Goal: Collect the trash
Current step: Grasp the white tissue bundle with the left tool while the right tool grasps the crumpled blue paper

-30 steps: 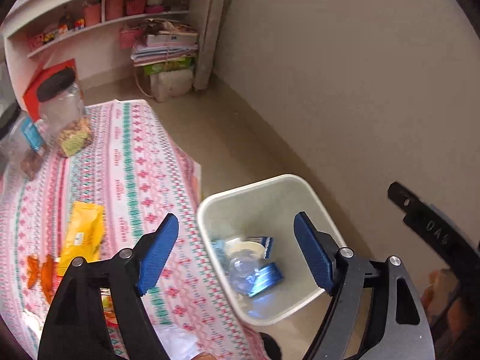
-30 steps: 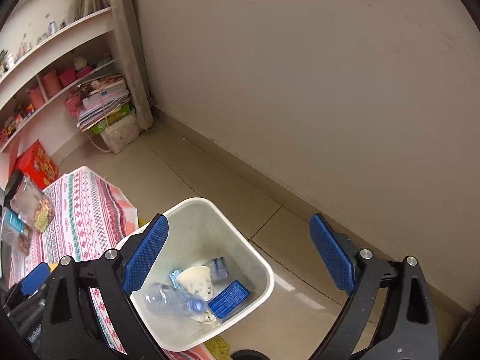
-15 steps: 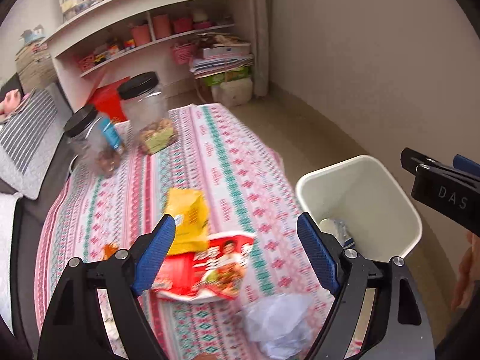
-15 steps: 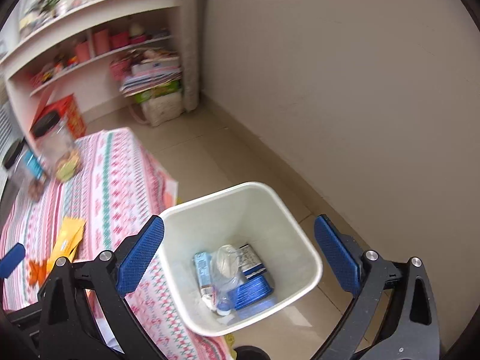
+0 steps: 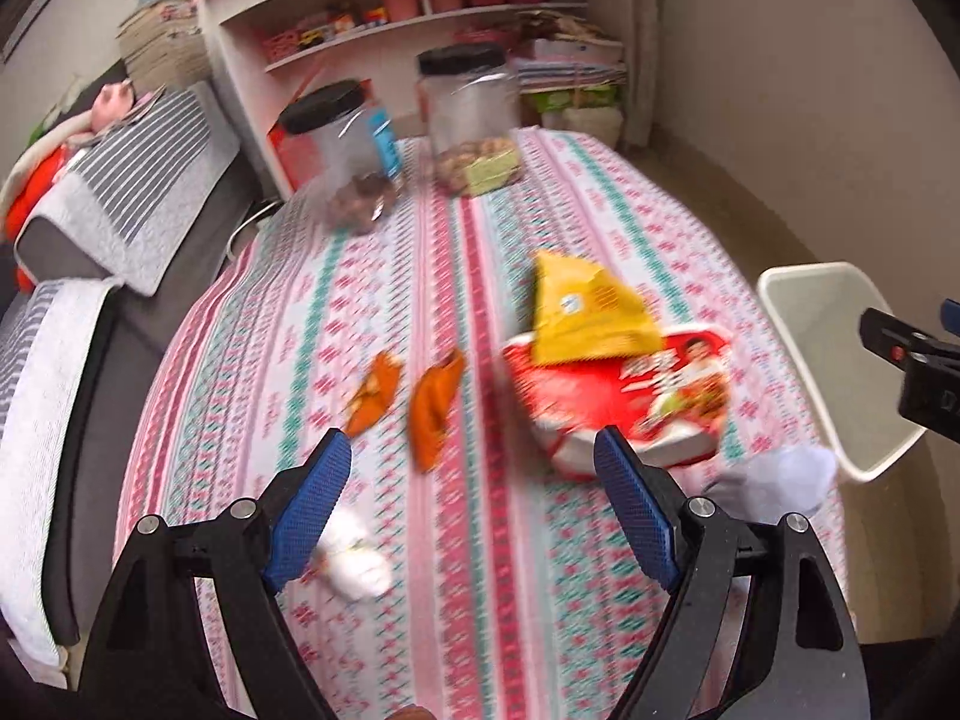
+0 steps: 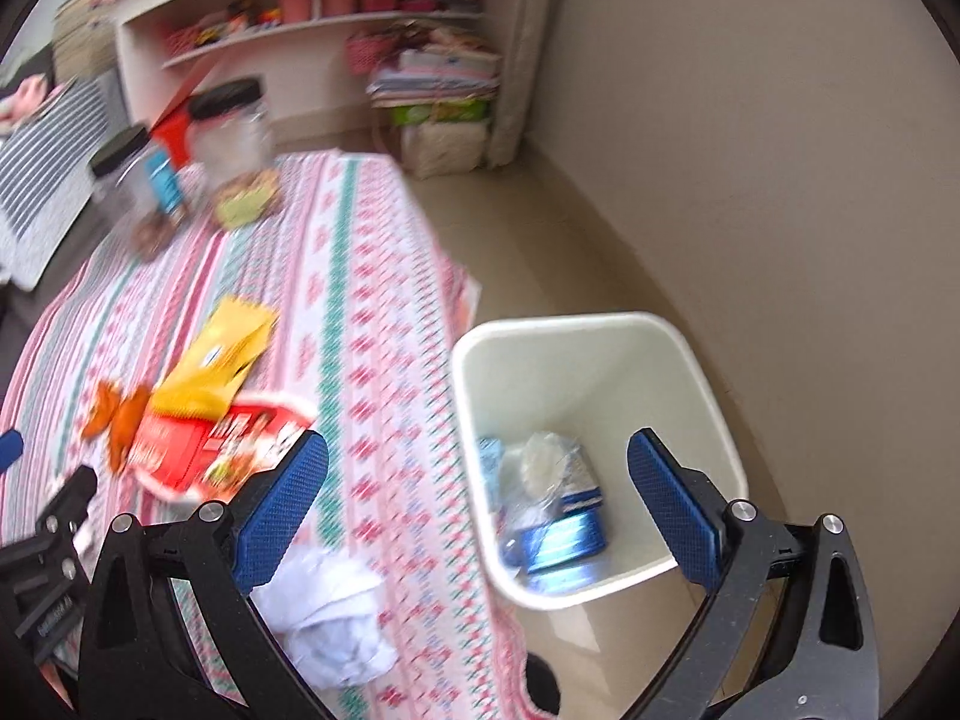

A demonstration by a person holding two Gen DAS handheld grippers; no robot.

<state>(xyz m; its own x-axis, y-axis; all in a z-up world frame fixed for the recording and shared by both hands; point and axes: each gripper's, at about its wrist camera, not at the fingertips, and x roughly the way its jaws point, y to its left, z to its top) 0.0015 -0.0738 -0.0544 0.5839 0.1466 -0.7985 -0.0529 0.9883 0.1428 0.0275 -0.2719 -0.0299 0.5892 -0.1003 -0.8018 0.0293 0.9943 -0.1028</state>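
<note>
Right now both my grippers hang over the surface (image 5: 456, 276) w/ its pink-and-teal patterned cloth, jaws wide on each, nothing between them. Left gripper (image 5: 474, 504) sits above the near part of the cloth; right gripper (image 6: 477, 504) straddles the surface edge and the white bin (image 6: 690, 360), which stands on the floor just beside the surface, near the wall.

Trash on the cloth: a yellow packet (image 5: 585, 312) lying partly over a red noodle-bowl lid/wrapper (image 5: 624, 396), the two touching. Left of those, two orange scraps (image 5: 435, 408) near each other, slightly apart. A crumpled white tissue (image 6: 327, 618) sits close to the surface's edge nearest the bin, just below my right gripper's left finger. Another small white wad (image 5: 354, 558) lies by my left gripper's left finger; too blurred to tell what it is.

Bin already holds stuff: a blue box (image 6: 564, 540), a clear crumpled plastic bottle (image 6: 543, 474) and more wrappers, piled at the bottom.

Far end of the surface: two clear jars w/ black lids (image 5: 468, 120), snacks inside. Behind them a white shelf unit (image 5: 420, 18); a grey striped sofa (image 5: 120, 192) to the left.
</note>
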